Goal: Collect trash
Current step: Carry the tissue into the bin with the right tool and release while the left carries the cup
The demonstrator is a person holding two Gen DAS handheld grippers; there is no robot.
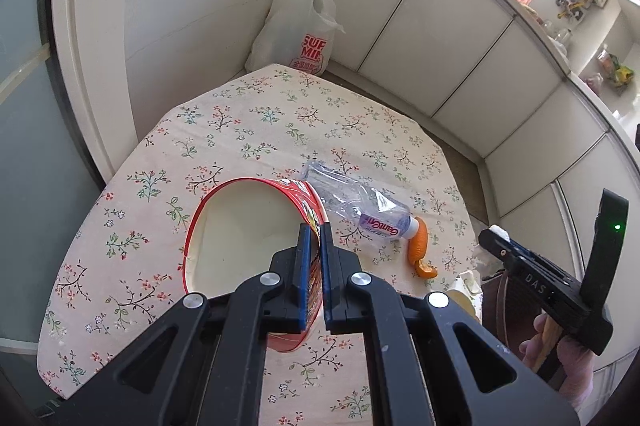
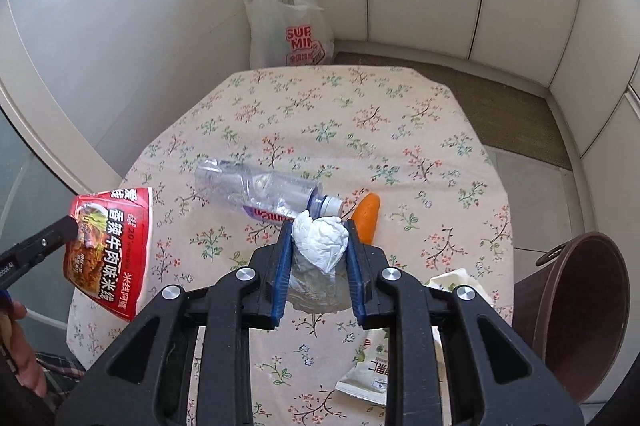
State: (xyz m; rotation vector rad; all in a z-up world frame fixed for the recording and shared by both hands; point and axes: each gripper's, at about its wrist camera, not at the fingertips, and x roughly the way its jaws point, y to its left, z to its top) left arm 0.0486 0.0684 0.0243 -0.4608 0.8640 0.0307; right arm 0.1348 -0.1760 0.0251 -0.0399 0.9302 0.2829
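Note:
My left gripper (image 1: 315,226) is shut on the rim of a red instant-noodle bowl (image 1: 248,230), held above the floral table; the bowl's printed side (image 2: 110,246) and the left gripper (image 2: 38,246) also show at the left of the right wrist view. My right gripper (image 2: 318,226) is shut on a crumpled white tissue (image 2: 320,244), above the table. A crushed clear plastic bottle (image 2: 264,192) lies on the cloth, also in the left wrist view (image 1: 356,202). Orange peel (image 2: 366,218) lies beside its cap, and shows in the left wrist view (image 1: 420,252).
A brown bin (image 2: 580,310) stands at the table's right edge. A white food wrapper (image 2: 376,366) lies near the front right. A white plastic shopping bag (image 2: 286,22) sits on the floor behind the table (image 2: 360,114). White cabinets run along the right.

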